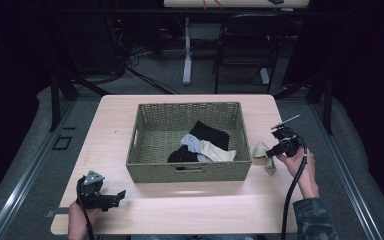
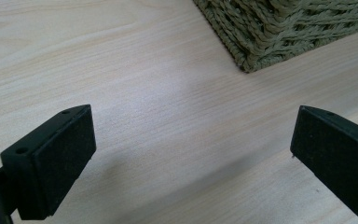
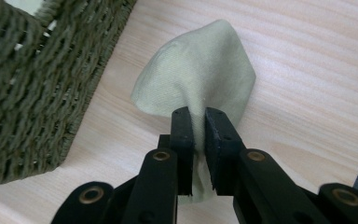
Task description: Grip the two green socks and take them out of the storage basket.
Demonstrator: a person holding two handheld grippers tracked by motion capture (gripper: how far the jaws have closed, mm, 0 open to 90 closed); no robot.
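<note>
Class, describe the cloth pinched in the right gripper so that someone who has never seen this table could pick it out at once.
Start at the woven basket in the middle of the wooden table, then look just outside its right wall. There a small pale beige cloth hangs onto the tabletop, pinched between the jaws of the right gripper. Unlike the black, grey and cream clothes, it lies outside the basket.
</note>
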